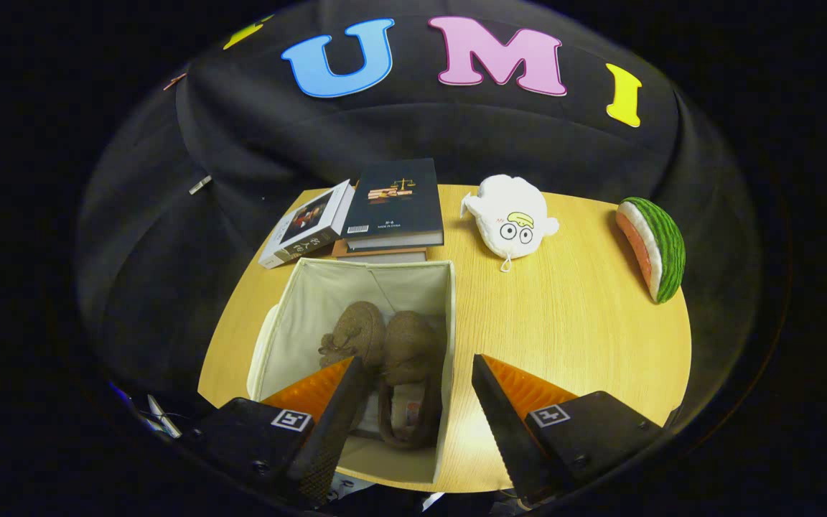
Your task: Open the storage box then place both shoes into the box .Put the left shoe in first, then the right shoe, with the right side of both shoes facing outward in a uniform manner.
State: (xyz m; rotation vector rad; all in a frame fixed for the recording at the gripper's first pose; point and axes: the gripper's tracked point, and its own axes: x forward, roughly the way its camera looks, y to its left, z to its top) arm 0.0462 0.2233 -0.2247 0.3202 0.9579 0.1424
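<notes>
An open cream fabric storage box (284,337) stands on the wooden table. Two brown slippers lie side by side inside it, toes pointing away from me: the left slipper (352,334) with a small bow, and the right slipper (408,373) with its opening showing. My gripper (417,370) hovers above the near part of the box. Its fingers are spread wide apart and hold nothing. One fingertip (345,380) partly covers the left slipper; the other finger is over the table just outside the box's right wall.
Beyond the box lie stacked books (392,205) and another book (309,226) beside them. A white plush toy (510,219) and a watermelon-slice toy (654,248) sit on the table (571,323) farther right. Bare wood stretches right of the box.
</notes>
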